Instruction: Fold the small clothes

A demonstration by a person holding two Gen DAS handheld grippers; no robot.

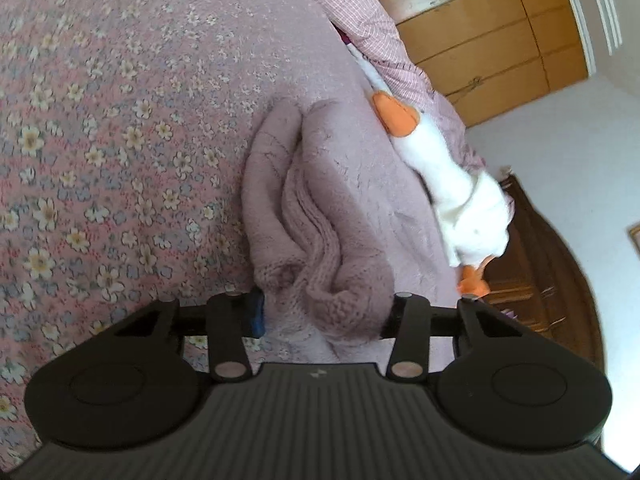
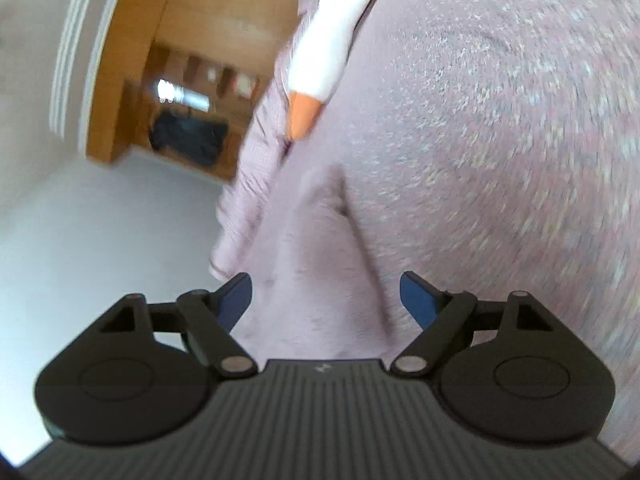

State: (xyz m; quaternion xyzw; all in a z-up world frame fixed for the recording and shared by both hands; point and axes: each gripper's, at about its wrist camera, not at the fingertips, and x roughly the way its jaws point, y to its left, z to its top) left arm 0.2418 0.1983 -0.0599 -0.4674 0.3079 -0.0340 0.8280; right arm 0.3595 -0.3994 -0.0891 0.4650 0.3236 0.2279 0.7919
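From the left wrist view, the left gripper (image 1: 320, 312) has its jaws spread fairly wide with a thick bunch of the mauve knit garment (image 1: 320, 216) between them. Whether the pads actually pinch the cloth I cannot tell: only a sliver of one blue pad shows, and the other is buried behind the folds. The garment lies rumpled in several ridges on the floral bedspread (image 1: 100, 140), its near end cut off by the tool body. Just beyond it lies a white plush goose (image 1: 452, 184) with orange feet, partly overlapping a checked pink cloth (image 1: 360, 28). A wooden wardrobe (image 1: 488, 32) stands behind.

The right wrist view is badly smeared by motion. The right gripper (image 2: 326, 300) is spread wide, both blue pads bare, and a flat stretch of the same garment (image 2: 320, 280) runs between them without visibly touching. The goose (image 2: 320, 52) is cropped by the top edge; the bedspread (image 2: 500, 140) pattern is a blur.
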